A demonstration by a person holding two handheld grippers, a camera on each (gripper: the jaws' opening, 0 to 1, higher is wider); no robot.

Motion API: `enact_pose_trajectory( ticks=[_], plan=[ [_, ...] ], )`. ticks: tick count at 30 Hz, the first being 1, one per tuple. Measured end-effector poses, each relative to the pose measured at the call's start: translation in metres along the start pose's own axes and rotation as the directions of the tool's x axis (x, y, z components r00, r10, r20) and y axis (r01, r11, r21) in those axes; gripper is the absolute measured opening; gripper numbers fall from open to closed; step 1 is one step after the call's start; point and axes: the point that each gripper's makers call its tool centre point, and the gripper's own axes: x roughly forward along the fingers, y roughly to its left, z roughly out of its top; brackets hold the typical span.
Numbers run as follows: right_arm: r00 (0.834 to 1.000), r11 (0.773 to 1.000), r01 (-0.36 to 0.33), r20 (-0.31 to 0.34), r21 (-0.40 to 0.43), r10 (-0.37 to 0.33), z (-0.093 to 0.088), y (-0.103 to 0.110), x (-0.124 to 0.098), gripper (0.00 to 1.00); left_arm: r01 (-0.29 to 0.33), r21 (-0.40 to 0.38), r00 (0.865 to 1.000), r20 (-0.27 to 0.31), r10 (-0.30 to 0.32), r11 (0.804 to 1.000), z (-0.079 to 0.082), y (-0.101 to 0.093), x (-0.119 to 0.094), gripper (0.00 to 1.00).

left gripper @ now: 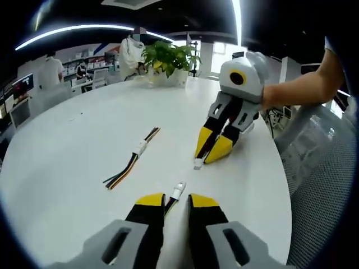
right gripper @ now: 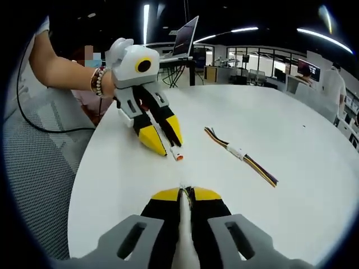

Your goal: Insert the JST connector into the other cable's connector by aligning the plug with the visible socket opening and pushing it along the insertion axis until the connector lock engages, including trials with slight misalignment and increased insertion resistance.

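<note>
Your left gripper (left gripper: pixel 176 200) pinches a cable whose white connector (left gripper: pixel 178 190) sticks out just past its yellow tips. Your right gripper (left gripper: pixel 212 154) is clamped on the other cable, its white plug (left gripper: pixel 198 163) at the tips, close to that connector but not touching. In the right gripper view, your right gripper (right gripper: pixel 185 194) is closed tight on thin wires. A spare joined cable (left gripper: pixel 133 158) lies on the white tabletop (left gripper: pixel 84 140). A pot (left gripper: pixel 171 78) holds a leafy plant (left gripper: pixel 168 56) at the far edge.
</note>
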Motion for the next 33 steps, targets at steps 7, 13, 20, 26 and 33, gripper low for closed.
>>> enact_pose_trajectory(
  ticks=[7, 13, 20, 26, 33],
  plan=[
    [1.000, 1.000, -0.020, -0.001, -0.012, 0.020, 0.001, 0.005, 0.001, 0.02, 0.014, 0.021, 1.000, 0.004, -0.014, 1.000, 0.000, -0.004, 0.001, 0.01],
    [0.998, 0.994, -0.059, -0.019, -0.091, 0.057, 0.009, 0.018, 0.000, 0.01, 0.066, 0.111, 0.997, -0.040, -0.062, 0.992, -0.002, -0.018, -0.001, 0.00],
    [0.997, 0.987, -0.076, -0.021, -0.143, 0.074, 0.024, 0.025, -0.003, 0.01, 0.054, 0.200, 0.998, -0.031, -0.049, 0.978, 0.014, -0.020, -0.010, 0.00],
    [0.997, 0.982, -0.076, -0.025, -0.173, 0.072, 0.028, 0.027, -0.003, 0.01, 0.067, 0.260, 0.997, -0.055, -0.054, 0.963, 0.015, -0.027, -0.010, 0.00],
    [0.995, 0.978, -0.088, -0.060, -0.188, 0.078, 0.021, 0.029, -0.001, 0.01, 0.100, 0.281, 0.993, -0.085, -0.079, 0.954, 0.011, -0.033, -0.006, 0.00]
  ],
)
